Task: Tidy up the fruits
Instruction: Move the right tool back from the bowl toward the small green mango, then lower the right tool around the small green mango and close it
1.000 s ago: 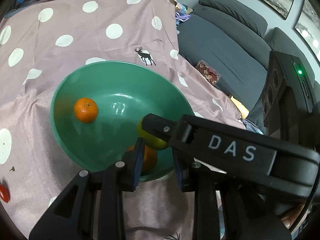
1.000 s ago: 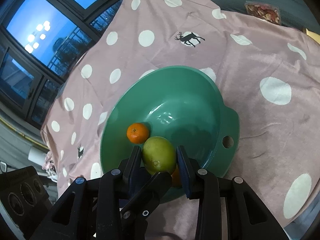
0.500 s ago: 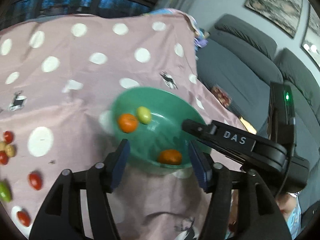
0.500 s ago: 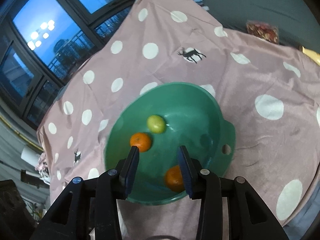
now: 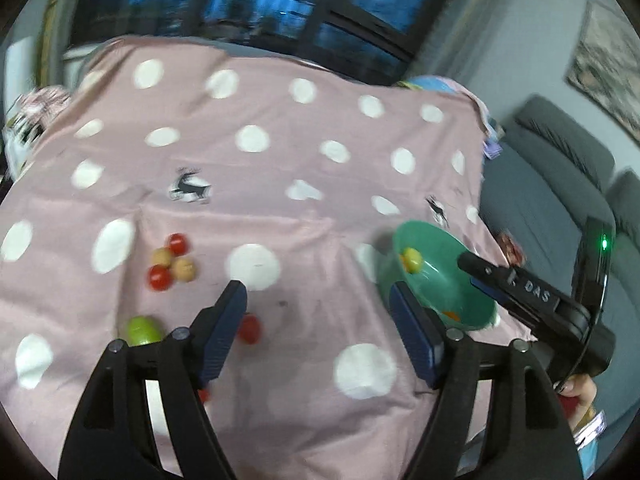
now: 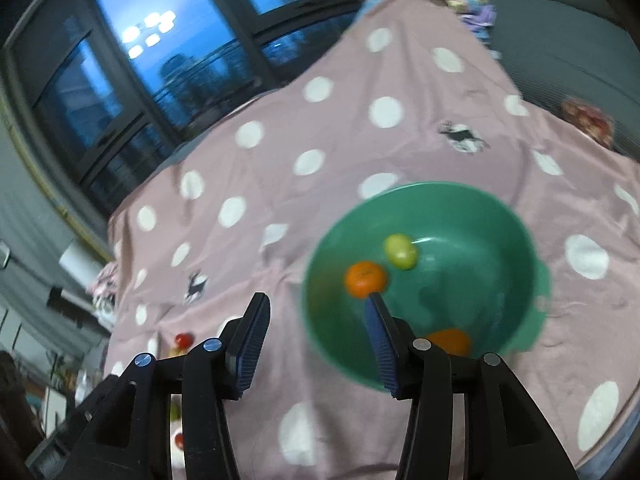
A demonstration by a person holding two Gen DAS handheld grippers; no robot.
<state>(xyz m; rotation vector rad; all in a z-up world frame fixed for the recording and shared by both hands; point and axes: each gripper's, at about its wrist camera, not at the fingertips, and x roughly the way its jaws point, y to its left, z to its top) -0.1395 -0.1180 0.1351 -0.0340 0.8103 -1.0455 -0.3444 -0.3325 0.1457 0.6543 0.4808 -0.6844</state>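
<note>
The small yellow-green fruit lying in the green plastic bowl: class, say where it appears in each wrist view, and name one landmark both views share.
Left wrist view: small yellow-green fruit at right of centre, near the bowl's far rim.
Right wrist view: the fruit right of centre, beside an orange mandarin.
Shared landmark: the green plastic bowl.

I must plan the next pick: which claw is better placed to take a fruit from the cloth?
Left, probably. The left claw is opening, empty, over the loose fruits, nearest a red one. The right claw, also opening and empty, points at the green bowl.
</note>
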